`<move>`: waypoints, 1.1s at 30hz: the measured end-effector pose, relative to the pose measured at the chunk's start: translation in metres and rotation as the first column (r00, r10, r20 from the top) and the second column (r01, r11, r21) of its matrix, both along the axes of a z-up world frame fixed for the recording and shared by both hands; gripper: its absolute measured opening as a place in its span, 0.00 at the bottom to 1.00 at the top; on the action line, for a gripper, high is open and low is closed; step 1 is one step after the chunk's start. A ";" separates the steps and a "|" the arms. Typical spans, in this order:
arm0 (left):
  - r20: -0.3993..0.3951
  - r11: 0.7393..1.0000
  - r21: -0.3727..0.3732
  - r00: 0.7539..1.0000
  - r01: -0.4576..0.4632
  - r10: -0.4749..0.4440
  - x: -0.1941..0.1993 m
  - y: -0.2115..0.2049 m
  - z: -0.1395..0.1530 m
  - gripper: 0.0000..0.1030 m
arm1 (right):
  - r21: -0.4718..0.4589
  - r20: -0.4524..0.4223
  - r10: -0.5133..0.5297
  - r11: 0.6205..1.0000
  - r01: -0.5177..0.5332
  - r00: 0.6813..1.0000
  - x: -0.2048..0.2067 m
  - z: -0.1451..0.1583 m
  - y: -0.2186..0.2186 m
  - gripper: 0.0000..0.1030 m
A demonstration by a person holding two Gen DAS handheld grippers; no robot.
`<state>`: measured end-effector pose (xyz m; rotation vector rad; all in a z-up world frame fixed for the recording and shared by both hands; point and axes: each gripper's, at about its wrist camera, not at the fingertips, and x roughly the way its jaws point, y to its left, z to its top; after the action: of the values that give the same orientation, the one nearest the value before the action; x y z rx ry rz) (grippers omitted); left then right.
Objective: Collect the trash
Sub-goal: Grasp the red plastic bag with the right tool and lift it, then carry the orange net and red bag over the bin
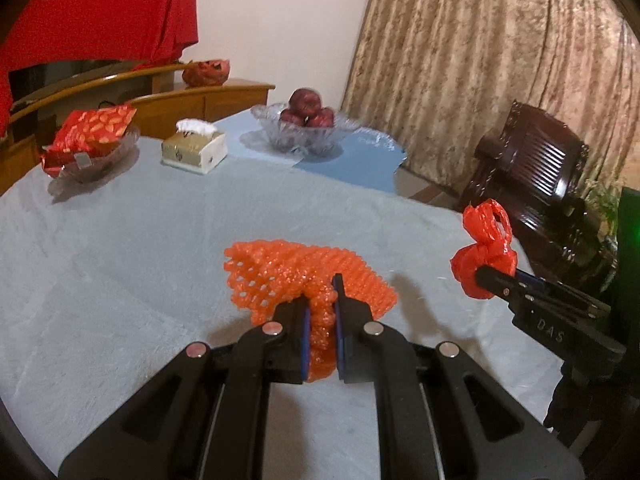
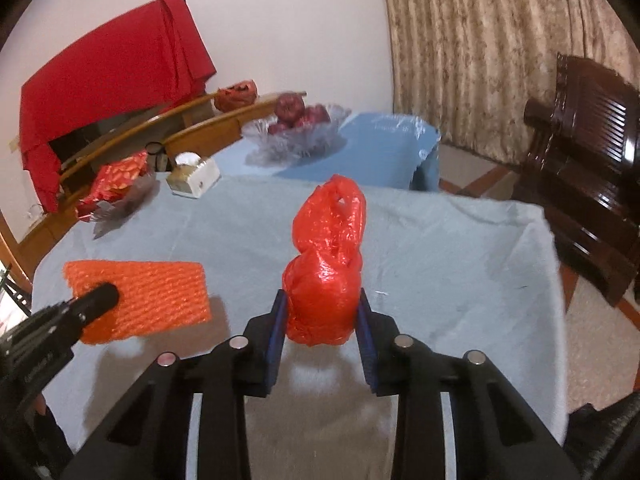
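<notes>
Orange foam netting point(image 1: 308, 280) sits pinched in your left tool point(image 1: 320, 300); your right tool point(image 2: 320, 308), stamped "DAS", grips the red plastic bag point(image 2: 326, 264).

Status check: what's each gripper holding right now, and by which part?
Left gripper pinches the orange foam net at its near edge, bunched between the fingers. Right gripper clamps the red plastic bag by its bulky lower part.

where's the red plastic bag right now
The red bag is pinched in the right gripper, held above the near part of the table, right of the orange foam net that the left gripper grips.
</notes>
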<state>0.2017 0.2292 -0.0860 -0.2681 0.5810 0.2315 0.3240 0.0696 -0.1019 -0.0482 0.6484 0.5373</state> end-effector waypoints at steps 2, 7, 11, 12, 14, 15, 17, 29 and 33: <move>0.013 1.000 0.006 1.000 0.017 -0.017 -0.008 -0.011 0.008 0.08 | 0.018 0.016 -0.008 1.000 0.007 1.000 -0.012 0.008 -0.011 0.31; 0.039 0.997 0.018 0.997 0.069 -0.070 -0.023 -0.042 0.025 0.08 | 0.045 0.045 -0.034 0.998 0.032 0.998 -0.042 0.026 -0.044 0.31; 0.052 0.992 0.028 0.991 0.124 -0.125 -0.033 -0.071 0.037 0.08 | 0.060 0.051 -0.064 0.996 0.060 0.997 -0.059 0.038 -0.069 0.32; 0.055 0.990 0.031 0.989 0.136 -0.138 -0.035 -0.078 0.039 0.08 | 0.064 0.053 -0.070 0.996 0.066 0.996 -0.062 0.040 -0.074 0.32; 0.062 0.986 0.034 0.984 0.164 -0.166 -0.040 -0.093 0.044 0.08 | 0.065 0.062 -0.083 0.995 0.079 0.995 -0.069 0.045 -0.085 0.32; 0.064 0.984 0.033 0.982 0.176 -0.178 -0.042 -0.099 0.045 0.08 | 0.065 0.068 -0.091 0.994 0.086 0.994 -0.074 0.048 -0.091 0.32; 0.069 0.979 0.028 0.976 0.203 -0.204 -0.047 -0.114 0.049 0.08 | 0.067 0.076 -0.103 0.993 0.098 0.992 -0.082 0.052 -0.102 0.32; 0.099 0.934 0.040 0.928 0.356 -0.358 -0.066 -0.191 0.065 0.08 | 0.080 0.120 -0.224 0.973 0.215 0.967 -0.136 0.073 -0.188 0.32; 0.103 0.914 0.046 0.908 0.402 -0.405 -0.071 -0.216 0.069 0.08 | 0.072 0.131 -0.270 0.962 0.263 0.954 -0.152 0.074 -0.216 0.32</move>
<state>0.1305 0.0136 -0.0173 -0.1311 0.5103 -0.1781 0.1723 -0.1459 -0.0278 0.0523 0.4927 0.2867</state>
